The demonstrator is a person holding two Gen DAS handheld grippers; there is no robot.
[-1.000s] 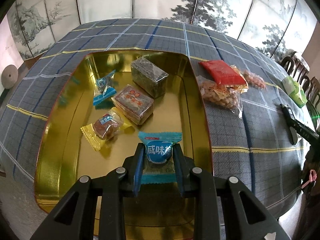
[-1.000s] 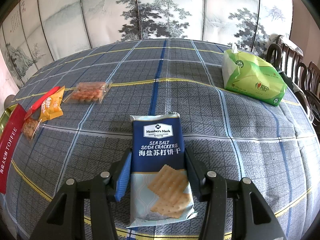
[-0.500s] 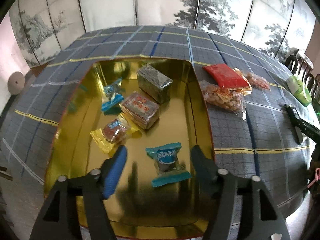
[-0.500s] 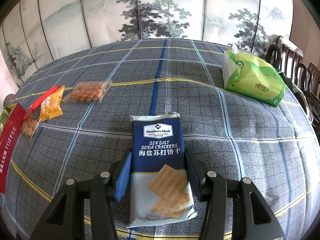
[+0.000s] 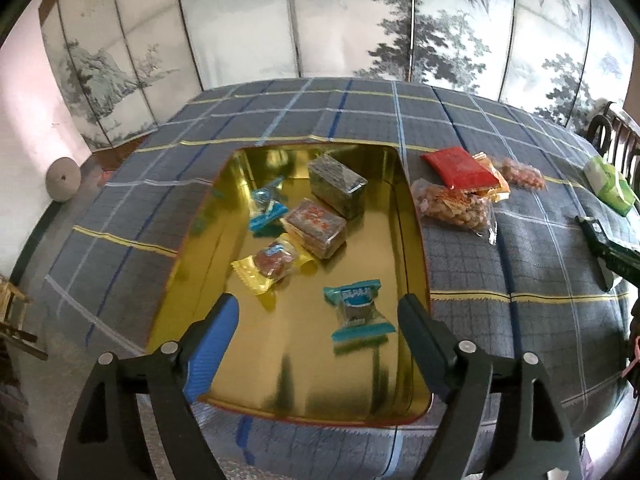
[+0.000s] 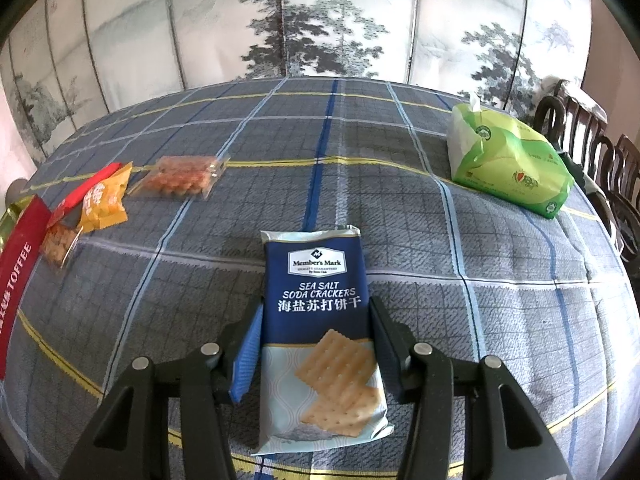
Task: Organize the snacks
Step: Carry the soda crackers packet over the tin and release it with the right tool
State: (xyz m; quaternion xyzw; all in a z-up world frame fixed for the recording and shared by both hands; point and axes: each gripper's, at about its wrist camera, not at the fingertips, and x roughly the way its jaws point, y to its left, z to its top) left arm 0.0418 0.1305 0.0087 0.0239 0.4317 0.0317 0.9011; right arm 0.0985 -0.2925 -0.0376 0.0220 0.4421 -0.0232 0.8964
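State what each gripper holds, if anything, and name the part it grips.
The left gripper is open and holds nothing. The right gripper is shut on the soda cracker packet, gripping its two long side edges around mid-length.

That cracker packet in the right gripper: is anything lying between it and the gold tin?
Yes. The soda cracker packet must go left to the gold tin, and the red toffee pack, orange packet and clear nut bags lie on the cloth between.

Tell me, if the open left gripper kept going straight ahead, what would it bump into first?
Most likely the teal-wrapped candy lying on the floor of the gold metal tin, right ahead of the left gripper; depth is hard to judge.
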